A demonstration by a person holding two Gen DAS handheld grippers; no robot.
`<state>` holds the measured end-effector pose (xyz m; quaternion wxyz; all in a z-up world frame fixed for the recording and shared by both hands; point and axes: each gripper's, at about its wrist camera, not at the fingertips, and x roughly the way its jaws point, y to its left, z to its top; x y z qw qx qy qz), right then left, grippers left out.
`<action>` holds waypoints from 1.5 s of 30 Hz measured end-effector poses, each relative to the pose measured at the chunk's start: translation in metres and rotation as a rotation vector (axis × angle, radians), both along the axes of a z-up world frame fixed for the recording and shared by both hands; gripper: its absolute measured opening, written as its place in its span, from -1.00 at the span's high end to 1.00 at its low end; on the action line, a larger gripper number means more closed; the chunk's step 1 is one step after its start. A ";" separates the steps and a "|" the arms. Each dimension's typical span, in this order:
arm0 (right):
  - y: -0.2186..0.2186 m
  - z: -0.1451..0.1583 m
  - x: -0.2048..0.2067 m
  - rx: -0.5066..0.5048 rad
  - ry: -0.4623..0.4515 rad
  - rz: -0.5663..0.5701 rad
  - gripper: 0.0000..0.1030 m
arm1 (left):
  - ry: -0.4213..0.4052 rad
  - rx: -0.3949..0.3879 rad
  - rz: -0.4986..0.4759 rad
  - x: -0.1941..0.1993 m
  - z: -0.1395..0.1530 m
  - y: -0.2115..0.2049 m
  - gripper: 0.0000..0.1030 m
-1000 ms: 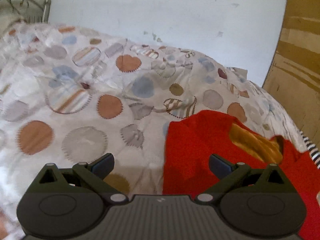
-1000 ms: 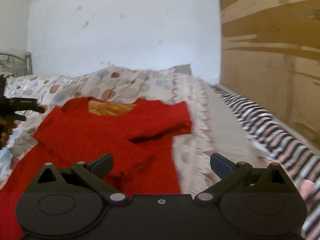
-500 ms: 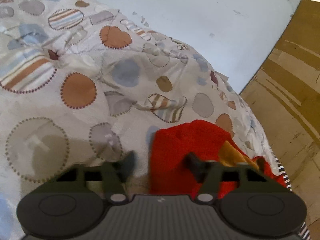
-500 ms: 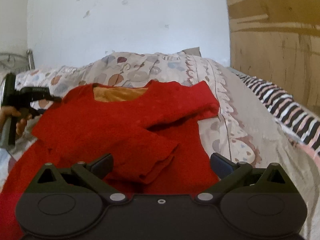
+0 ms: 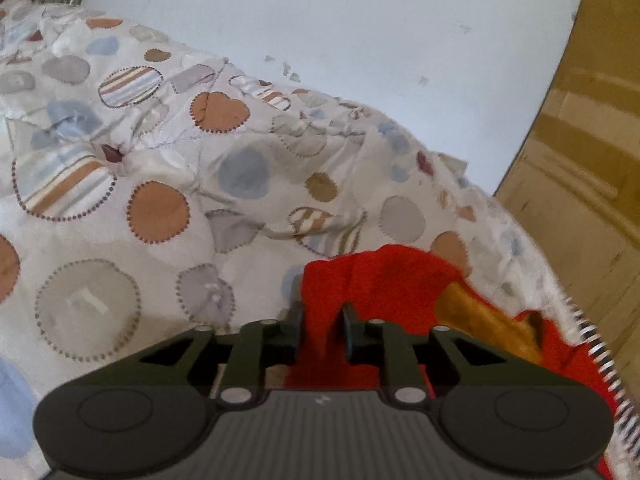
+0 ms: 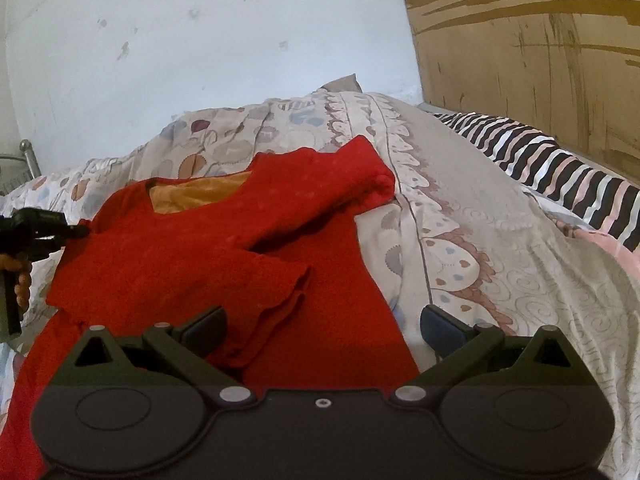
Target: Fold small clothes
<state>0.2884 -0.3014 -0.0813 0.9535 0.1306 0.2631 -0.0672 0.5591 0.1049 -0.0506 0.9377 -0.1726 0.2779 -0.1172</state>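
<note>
Already one sleeve of the red top (image 6: 224, 264) lies folded across its front on the patterned bedspread (image 5: 168, 208), so the fold looks begun, with the other sleeve and the body still to do. The left gripper (image 5: 322, 332) has just been closing and now pinches a bunched shoulder edge of the top, while the right gripper (image 6: 322, 326) hangs wide open over the lower part, holding nothing. Only the right view shows the whole garment; the left view shows the pinch up close.
</note>
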 end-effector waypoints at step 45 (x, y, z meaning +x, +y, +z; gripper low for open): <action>0.034 0.004 -0.235 -0.560 -0.102 0.468 -0.99 | -0.051 0.416 -0.086 -0.345 0.038 -0.057 -0.99</action>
